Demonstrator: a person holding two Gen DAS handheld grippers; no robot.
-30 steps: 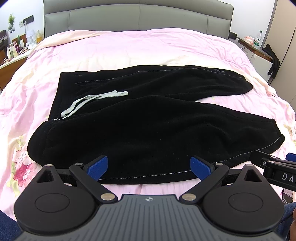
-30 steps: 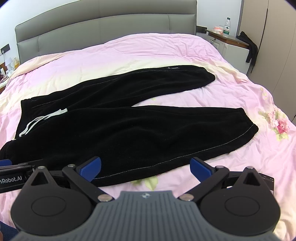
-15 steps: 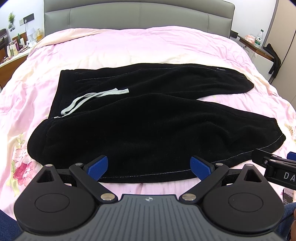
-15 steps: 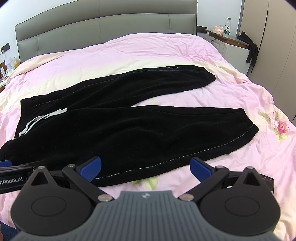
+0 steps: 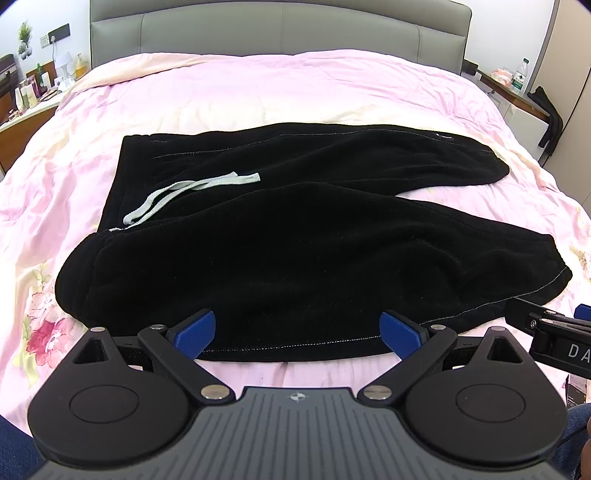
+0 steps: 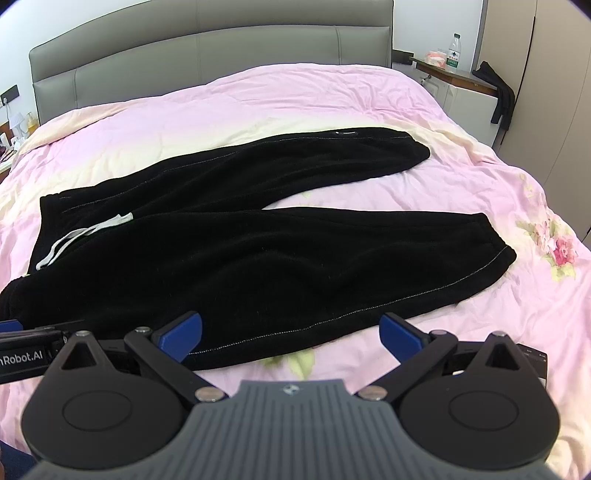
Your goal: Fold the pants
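A pair of black fleece pants lies spread flat across a bed covered with a pink floral duvet, the waistband at the left and both legs running off to the right. The far leg stretches toward the right side of the bed, while the near leg angles closer to the foot edge, leaving a wedge of pink duvet between the two cuffs. A pale grey drawstring trails loose over the dark fabric near the waistband. The left claw hangs just above the near hem of the pants, its blue-padded fingers spread wide apart and gripping nothing. The right claw hovers at the near edge of the near leg, likewise released, with its left blue pad over the fabric edge and its right pad over bare duvet. Each claw shows at the edge of the other's view, so the two sit side by side at the foot of the bed. Behind the duvet stands a grey padded headboard. A bedside cabinet at the far right carries a plastic water bottle, and a dark garment hangs beside it.
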